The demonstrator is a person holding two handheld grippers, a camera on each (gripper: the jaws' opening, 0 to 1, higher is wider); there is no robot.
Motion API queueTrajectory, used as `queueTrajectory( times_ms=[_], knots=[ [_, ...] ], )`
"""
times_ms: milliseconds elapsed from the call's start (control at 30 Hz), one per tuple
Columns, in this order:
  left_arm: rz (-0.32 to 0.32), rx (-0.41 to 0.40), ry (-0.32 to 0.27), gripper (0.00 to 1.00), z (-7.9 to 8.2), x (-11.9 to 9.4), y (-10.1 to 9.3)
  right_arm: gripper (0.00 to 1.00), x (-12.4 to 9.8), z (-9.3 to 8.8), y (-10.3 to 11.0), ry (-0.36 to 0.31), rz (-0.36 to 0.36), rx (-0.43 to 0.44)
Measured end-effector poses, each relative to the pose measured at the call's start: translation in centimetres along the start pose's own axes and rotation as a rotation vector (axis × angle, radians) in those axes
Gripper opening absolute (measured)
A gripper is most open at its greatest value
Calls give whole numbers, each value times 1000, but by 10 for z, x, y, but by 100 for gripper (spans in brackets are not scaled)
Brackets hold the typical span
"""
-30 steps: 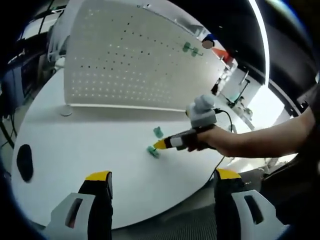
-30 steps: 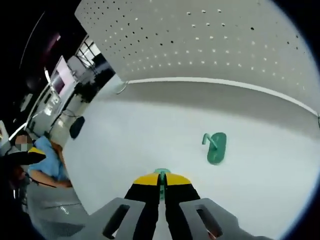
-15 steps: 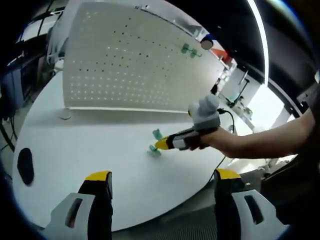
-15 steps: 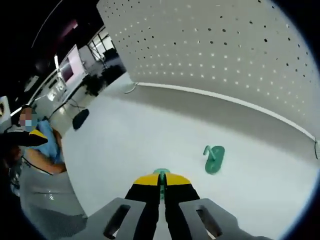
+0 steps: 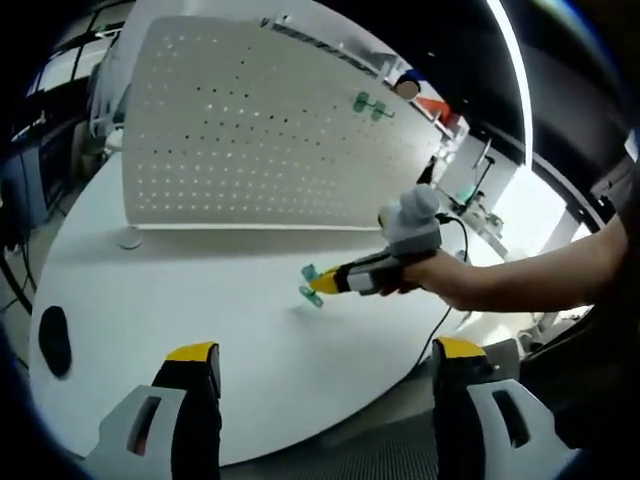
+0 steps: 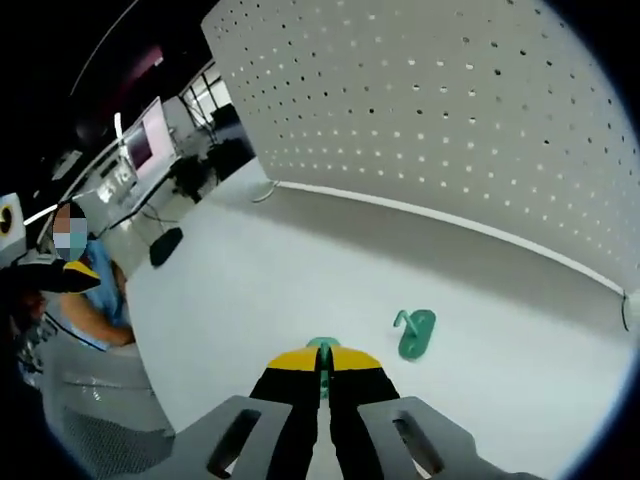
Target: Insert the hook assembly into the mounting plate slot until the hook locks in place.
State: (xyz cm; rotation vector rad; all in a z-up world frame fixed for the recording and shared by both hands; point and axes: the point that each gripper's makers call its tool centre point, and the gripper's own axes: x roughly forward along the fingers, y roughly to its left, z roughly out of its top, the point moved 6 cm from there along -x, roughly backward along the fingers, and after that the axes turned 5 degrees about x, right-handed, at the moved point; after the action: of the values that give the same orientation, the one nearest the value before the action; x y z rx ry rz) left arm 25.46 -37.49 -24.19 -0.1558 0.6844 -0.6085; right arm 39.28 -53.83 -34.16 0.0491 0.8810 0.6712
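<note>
Two hooks in play: one clamped, one lying on the worktop.

Right hand-held gripper (image 6: 322,372), lower centre of right gripper view, pinched tight on a green hook (image 6: 322,346); spare hook (image 6: 414,333) on worktop (image 6: 250,290) just right of centre. Left hand-held gripper (image 5: 318,362) spread wide, holding nothing. Best carried level toward pegboard (image 6: 480,130) across upper frame, tip aligned with one hole, pressed straight until locked.

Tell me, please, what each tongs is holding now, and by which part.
The right tongs is shut on a green hook, pinching its thin edge, with only the tip showing beyond the jaws. The left tongs is open and holds nothing.
</note>
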Motion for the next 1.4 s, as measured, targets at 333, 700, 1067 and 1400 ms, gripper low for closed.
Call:
queueTrajectory(
  times_ms=[333, 700, 1067, 1400],
  knots=[
    [7, 10, -22, 94, 2, -7, -5, 0, -9, 1, 6, -15, 5, -24],
    [17, 20, -29, 99, 3, -13, -12, 0, -24, 10, 9, -53, 10, -48],
    [43, 30, -57, 99, 10, -22, -16, 0, -40, 18, 17, -93, 23, -112],
    [58, 11, -86, 98, 11, -27, -18, 0, -50, 26, 26, -117, 39, -155]
  ],
)
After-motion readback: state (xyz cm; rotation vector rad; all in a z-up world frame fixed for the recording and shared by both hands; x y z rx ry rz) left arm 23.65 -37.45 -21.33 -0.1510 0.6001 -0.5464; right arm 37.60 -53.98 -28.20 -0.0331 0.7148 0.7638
